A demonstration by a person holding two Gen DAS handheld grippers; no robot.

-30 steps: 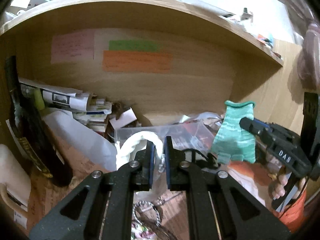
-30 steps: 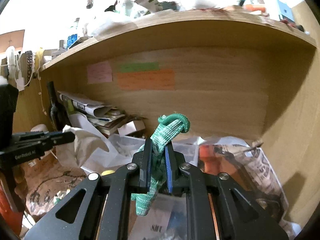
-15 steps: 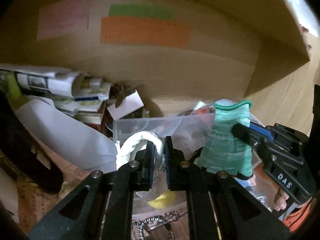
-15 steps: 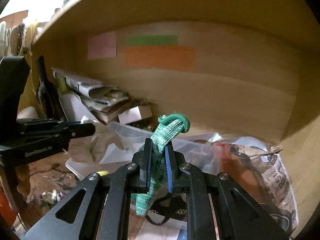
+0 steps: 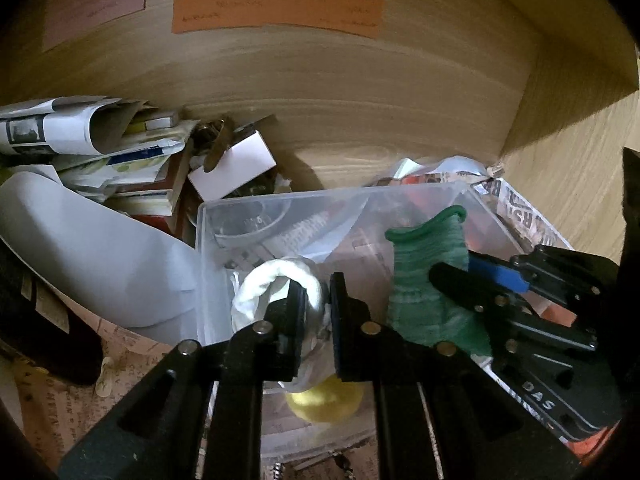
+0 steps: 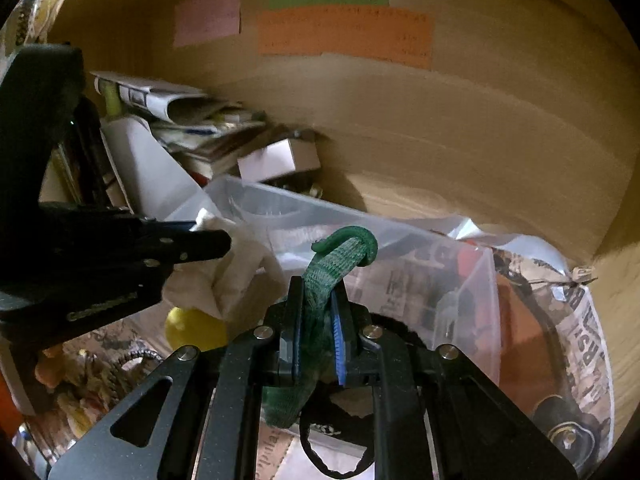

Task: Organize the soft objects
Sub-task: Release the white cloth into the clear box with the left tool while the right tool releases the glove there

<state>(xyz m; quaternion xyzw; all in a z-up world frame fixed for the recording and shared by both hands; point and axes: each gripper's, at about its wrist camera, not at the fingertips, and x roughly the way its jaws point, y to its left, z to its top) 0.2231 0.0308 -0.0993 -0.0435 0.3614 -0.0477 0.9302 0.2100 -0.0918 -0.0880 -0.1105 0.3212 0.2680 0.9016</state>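
My left gripper point(image 5: 319, 294) is shut on a white cloth point(image 5: 272, 284) and holds it over the clear plastic bin point(image 5: 320, 196). My right gripper point(image 6: 316, 296) is shut on a green knitted sock point(image 6: 336, 260) and holds it over the same bin point(image 6: 440, 252), to the right of the white cloth point(image 6: 224, 276). The sock point(image 5: 428, 276) and right gripper point(image 5: 500, 292) show at the right of the left wrist view. The left gripper point(image 6: 216, 244) reaches in from the left of the right wrist view. A yellow ball point(image 5: 324, 400) lies in the bin below the cloth.
The bin stands in a wooden shelf recess with coloured notes point(image 6: 344, 32) on the back wall. Stacked papers and booklets point(image 5: 100, 148), a small white box point(image 5: 232, 164) and a curved white sheet point(image 5: 100, 256) lie left. Crumpled newspaper point(image 6: 568, 320) lies right. A black strap point(image 6: 340, 452) hangs below.
Both grippers have moved forward and down into the shelf recess, bringing the white cloth and the green sock over the clear bin. Both grips are unchanged.
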